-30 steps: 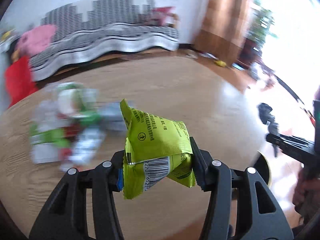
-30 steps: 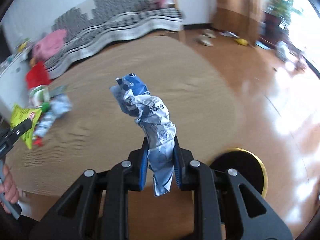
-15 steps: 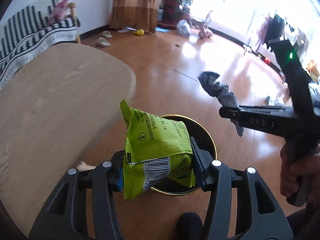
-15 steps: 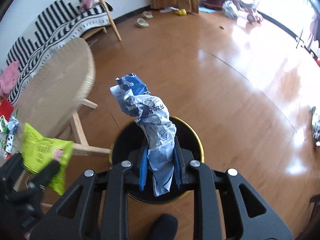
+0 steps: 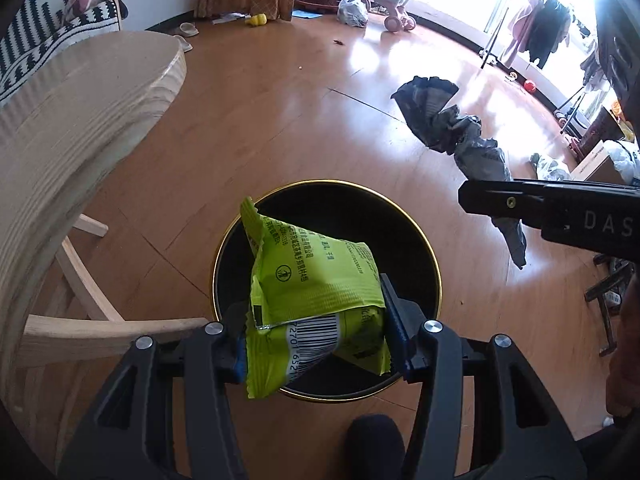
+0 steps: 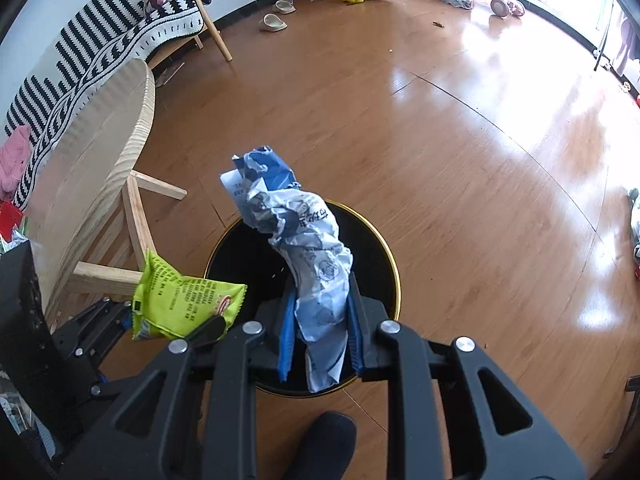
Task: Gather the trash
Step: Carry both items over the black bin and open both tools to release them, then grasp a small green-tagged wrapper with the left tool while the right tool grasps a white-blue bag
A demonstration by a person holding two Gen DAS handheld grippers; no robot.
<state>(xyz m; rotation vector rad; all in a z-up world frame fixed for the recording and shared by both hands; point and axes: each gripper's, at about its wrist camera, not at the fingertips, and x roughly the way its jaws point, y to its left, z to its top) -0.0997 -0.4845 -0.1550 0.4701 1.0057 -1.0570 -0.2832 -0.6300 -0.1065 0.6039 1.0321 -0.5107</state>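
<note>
My left gripper [image 5: 320, 336] is shut on a lime-green snack packet [image 5: 316, 292] and holds it over a black trash bin with a gold rim [image 5: 412, 240] on the floor. My right gripper [image 6: 320, 340] is shut on a crumpled blue and white wrapper [image 6: 304, 248] above the same bin [image 6: 384, 248]. The right gripper with its wrapper [image 5: 452, 136] shows at the right of the left wrist view. The green packet [image 6: 184, 300] shows at the left of the right wrist view, at the bin's left rim.
A round light-wood table [image 5: 72, 128] with wooden legs [image 6: 136, 216] stands left of the bin. A black-and-white striped sofa [image 6: 104, 44] is behind it. A dark foot [image 6: 324, 444] is on the wooden floor just before the bin. Slippers [image 6: 276, 16] and toys lie far off.
Both grippers have swung from the table over to the bin on the floor, each still holding its trash. Over the last half second the bin has drawn closer beneath them.
</note>
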